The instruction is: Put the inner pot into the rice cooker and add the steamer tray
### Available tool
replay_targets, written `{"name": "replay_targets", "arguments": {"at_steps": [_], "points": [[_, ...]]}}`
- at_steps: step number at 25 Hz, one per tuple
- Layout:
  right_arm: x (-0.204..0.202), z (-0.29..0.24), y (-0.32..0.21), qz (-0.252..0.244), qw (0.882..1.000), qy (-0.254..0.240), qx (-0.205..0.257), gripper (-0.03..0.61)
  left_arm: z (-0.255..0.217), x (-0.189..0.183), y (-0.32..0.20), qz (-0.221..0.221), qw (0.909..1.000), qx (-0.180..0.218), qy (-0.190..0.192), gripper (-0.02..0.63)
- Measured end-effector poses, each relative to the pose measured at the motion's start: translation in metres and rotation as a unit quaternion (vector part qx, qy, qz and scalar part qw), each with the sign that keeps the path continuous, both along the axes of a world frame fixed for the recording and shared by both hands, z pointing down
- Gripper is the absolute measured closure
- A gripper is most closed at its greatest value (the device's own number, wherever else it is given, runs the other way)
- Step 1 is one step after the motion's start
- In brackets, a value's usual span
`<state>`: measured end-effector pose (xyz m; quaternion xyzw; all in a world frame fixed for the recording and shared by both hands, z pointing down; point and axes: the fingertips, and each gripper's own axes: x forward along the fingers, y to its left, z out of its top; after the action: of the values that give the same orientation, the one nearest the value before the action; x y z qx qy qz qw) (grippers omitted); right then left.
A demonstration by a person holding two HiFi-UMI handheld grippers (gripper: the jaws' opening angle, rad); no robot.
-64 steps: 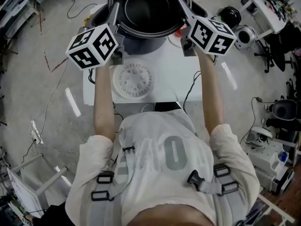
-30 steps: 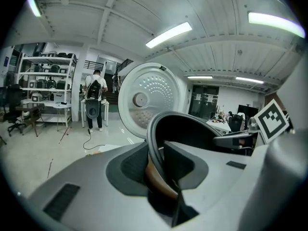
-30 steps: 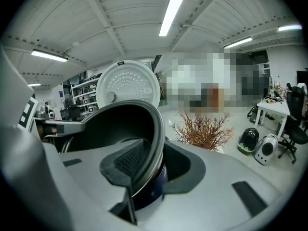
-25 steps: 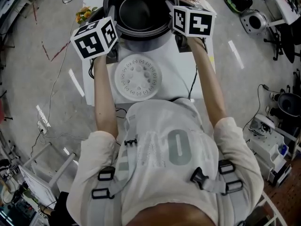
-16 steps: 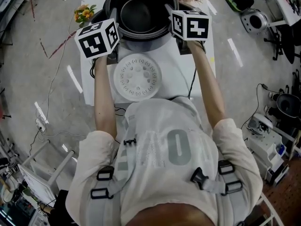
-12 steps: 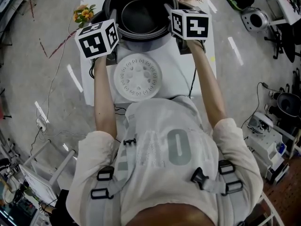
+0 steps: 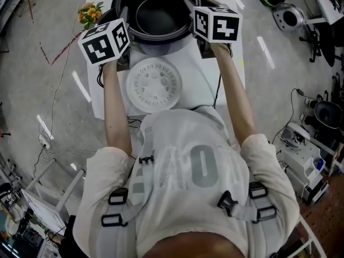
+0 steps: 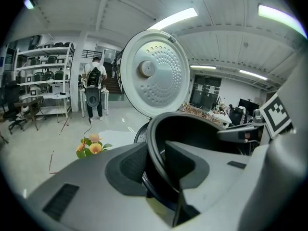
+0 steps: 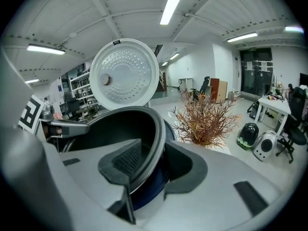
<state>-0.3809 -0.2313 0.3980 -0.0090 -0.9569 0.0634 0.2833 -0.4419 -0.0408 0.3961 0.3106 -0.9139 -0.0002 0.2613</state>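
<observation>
Fingers of my left gripper and right gripper stand loose astride the rim of the black metal inner pot, seated in the dark rice cooker. On my side of the cooker, the white perforated steamer tray lies flat, nearer my left.

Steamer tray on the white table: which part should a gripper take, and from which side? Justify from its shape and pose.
Take the steamer tray by its outer rim, coming in low from its left or right side, over bare table. It lies flat and is a wide, shallow disc, so probably only the rim fits between jaws.
</observation>
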Motion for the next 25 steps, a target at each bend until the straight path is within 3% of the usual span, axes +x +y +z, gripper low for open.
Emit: {"name": "replay_targets", "arguments": {"at_steps": [4, 7, 25], "points": [[0.002, 0.000, -0.005, 0.031, 0.999, -0.018, 0.010, 0.443, 0.001, -0.001, 0.002, -0.007, 0.9999, 0.000, -0.009, 0.501], [0.002, -0.001, -0.006, 0.028, 0.999, -0.016, 0.032, 0.446, 0.000, -0.001, 0.001, -0.009, 0.9999, -0.005, -0.013, 0.501], [0.004, -0.008, -0.007, 0.026, 0.998, -0.027, 0.040, 0.445, -0.014, 0.001, 0.005, -0.014, 0.9993, -0.004, -0.035, 0.500]]}}
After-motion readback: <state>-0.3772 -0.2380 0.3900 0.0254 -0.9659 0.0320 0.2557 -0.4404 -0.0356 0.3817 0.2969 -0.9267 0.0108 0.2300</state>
